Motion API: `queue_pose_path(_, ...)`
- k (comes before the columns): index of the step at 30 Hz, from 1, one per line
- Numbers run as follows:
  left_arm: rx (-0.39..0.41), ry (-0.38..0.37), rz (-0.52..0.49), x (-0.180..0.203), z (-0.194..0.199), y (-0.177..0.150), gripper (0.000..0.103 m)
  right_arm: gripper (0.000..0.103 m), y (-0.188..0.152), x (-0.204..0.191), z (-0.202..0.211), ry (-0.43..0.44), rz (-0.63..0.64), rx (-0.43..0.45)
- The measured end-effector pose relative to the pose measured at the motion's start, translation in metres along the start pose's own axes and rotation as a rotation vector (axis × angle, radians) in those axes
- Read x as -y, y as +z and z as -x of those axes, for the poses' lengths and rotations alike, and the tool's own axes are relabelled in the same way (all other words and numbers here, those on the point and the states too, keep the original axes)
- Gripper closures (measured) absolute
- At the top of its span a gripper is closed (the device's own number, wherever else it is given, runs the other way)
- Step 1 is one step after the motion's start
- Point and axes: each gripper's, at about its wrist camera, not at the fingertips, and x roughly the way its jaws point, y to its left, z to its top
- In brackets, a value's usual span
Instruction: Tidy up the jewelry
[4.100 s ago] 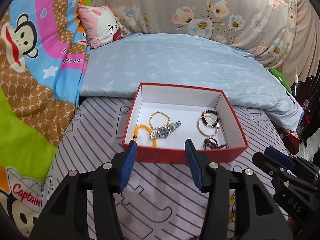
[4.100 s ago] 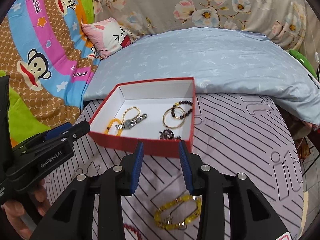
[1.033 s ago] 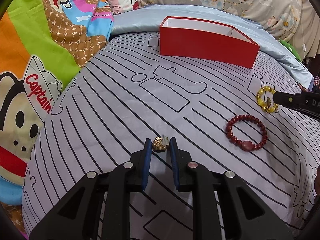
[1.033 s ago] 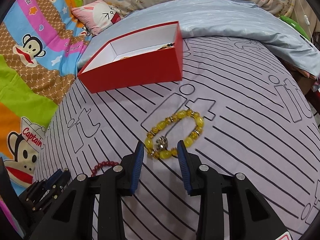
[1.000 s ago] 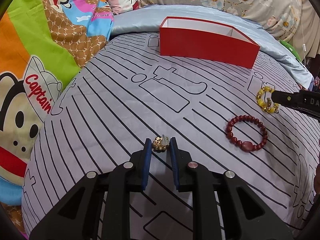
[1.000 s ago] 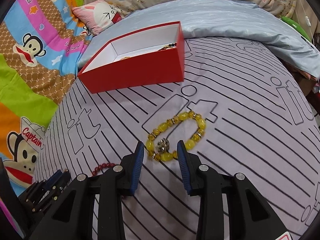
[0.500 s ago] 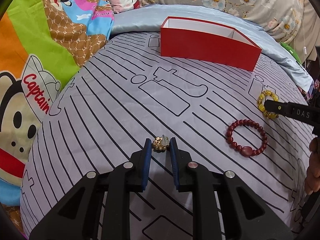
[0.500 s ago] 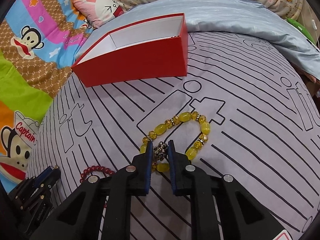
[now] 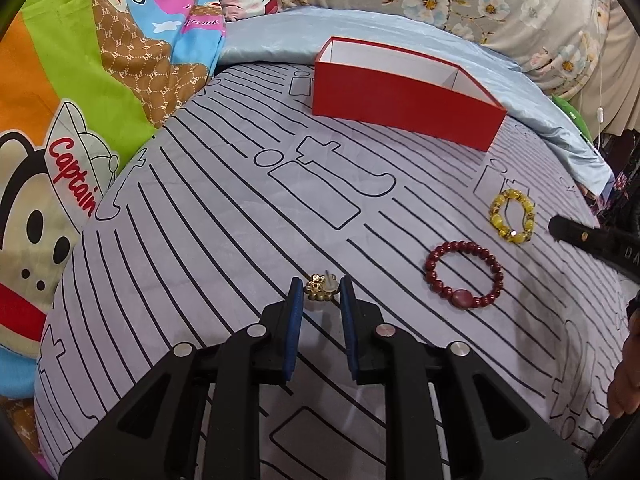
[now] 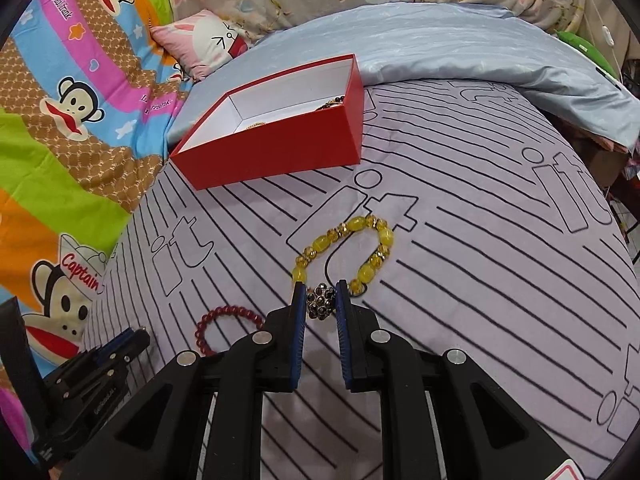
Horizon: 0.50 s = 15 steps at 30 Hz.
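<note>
1. Both grippers are working at once: my left gripper (image 9: 320,292) is closing narrow around a small gold earring (image 9: 320,287), and my right gripper (image 10: 320,299) is pinching the dark cluster bead of the yellow bracelet (image 10: 346,254).
2. Taking the red box (image 9: 400,98) as landmark: the earring is lying on the striped sheet (image 9: 200,220) well in front of the box's left end, the yellow bracelet is lying in front of its right end, and a red bracelet (image 9: 464,274) is resting between the two, nearer me.
3. On the left, I am judging the pads as touching or just about touching the earring; whether it is truly gripped I cannot tell. It is tiny and has a clear backing, so I am keeping it centred at the fingertips and squeezing gently so it does not pop sideways.
4. On the right, the bead is sitting between the pads and looks clamped, with the rest of the loop trailing toward the box.
5. For a clean lift, I am planning to rise straight up, slowly, so the loop hangs free without snagging the sheet.
6. Some jewelry is already showing inside the box, so I am aiming each piece at bare white floor.
</note>
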Motion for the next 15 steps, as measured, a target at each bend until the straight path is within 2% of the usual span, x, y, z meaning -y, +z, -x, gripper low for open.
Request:
queue_pose_path(8,0.027,-0.039,0.007,0.003,0.022,0.004,0.085,0.089,-0.014,0.0,0.017,0.014,-0.004,0.005)
queue_pose_path(15,0.048,-0.052,-0.001,0.01,0.028,0.023,0.085,0.089,-0.004,-0.005,0.024,0.027,0.006,0.029)
